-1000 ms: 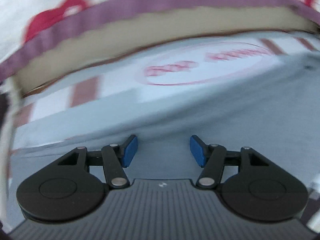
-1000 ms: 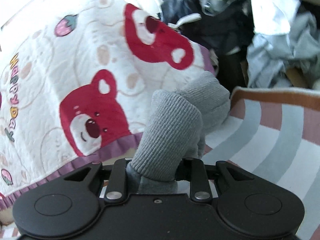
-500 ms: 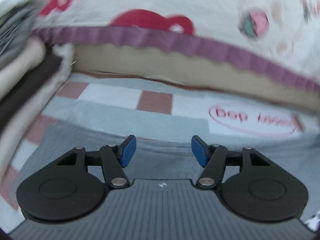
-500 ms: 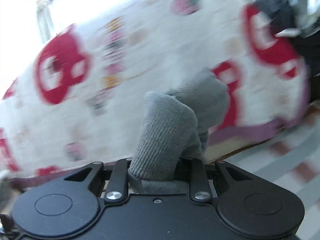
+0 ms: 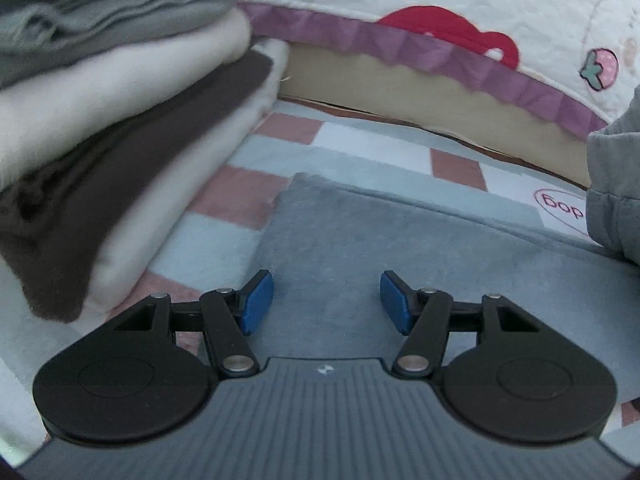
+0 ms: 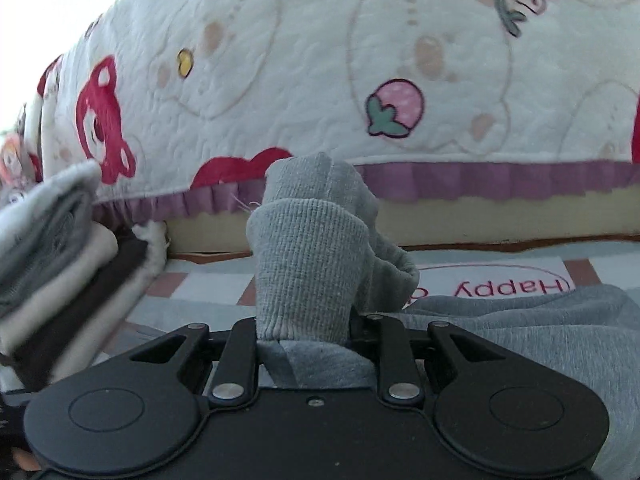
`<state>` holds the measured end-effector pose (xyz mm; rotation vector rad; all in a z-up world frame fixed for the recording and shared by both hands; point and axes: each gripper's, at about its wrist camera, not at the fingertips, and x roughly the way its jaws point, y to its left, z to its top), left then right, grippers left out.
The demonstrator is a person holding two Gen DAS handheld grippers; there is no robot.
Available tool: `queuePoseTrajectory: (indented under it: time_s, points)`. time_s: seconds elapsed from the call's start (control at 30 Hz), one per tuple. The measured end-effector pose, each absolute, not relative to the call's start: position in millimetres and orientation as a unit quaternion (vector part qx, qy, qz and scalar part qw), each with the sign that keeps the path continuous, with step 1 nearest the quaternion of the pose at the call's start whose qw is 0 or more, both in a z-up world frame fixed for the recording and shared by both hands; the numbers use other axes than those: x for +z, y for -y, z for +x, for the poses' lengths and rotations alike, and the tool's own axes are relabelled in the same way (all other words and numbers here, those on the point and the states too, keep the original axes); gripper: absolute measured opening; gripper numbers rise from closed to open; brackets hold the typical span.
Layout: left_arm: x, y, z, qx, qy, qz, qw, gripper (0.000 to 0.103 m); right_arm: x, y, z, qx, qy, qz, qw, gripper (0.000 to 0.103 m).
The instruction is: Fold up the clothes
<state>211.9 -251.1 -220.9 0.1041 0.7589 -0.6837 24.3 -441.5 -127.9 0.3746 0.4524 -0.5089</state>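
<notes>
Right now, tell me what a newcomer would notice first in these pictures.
The white quilt with red bears and a pink strawberry fills the background, its purple frill hanging over the checked blanket. In front, the right gripper is shut on a ribbed grey cuff. A stack of folded clothes sits left of the open left gripper.

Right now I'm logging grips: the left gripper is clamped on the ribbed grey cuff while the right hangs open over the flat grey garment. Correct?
No, the sides are swapped. In the right wrist view the right gripper is clamped on the ribbed grey cuff; in the left wrist view the left gripper hangs open over the flat grey garment.
</notes>
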Motion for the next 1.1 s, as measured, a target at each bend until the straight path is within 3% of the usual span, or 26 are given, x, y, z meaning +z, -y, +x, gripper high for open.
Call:
queuePoseTrajectory:
  time_s: [0.13,0.33,0.47,0.53,0.6,0.7,0.83,1.0,1.1]
  points:
    - [-226.8,239.9,220.4,-0.348,-0.374,0.022,0.859,0.062,-115.8,430.0,28.5,-0.247,-0.178,0.206,0.930,0.026]
    - [-223.9,233.2,226.5,-0.356,-0.376,0.002,0.855,0.061,-104.6,382.7,78.3,-0.183,-0.164,0.125,0.961,0.026]
    - [-216.7,222.9,234.5,-0.348,-0.383,-0.027,0.855,0.061,-134.1,347.8,122.6,-0.131,-0.224,0.085,0.962,0.027]
    - [-216.8,220.4,238.0,-0.342,-0.390,-0.020,0.855,0.060,-158.4,331.1,143.8,-0.114,-0.274,0.047,0.954,0.037]
    - [-220.0,219.2,239.1,-0.333,-0.397,-0.006,0.856,0.056,-179.9,319.0,160.9,-0.088,-0.342,0.006,0.935,0.041]
    - [-227.0,213.4,241.5,-0.328,-0.410,-0.020,0.851,0.057,-177.9,311.2,151.2,-0.071,-0.354,-0.022,0.932,0.044]
    - [-223.6,210.9,242.2,-0.319,-0.409,-0.020,0.855,0.057,-161.7,324.6,127.4,-0.021,-0.332,0.033,0.942,0.061]
    - [-192.2,200.5,236.4,-0.308,-0.364,-0.021,0.879,0.056,-144.9,349.0,75.3,0.073,-0.292,0.115,0.947,0.061]
    - [-165.4,193.4,223.0,-0.318,-0.312,-0.013,0.895,0.057,-131.8,375.6,29.9,0.033,-0.275,0.127,0.953,0.061]
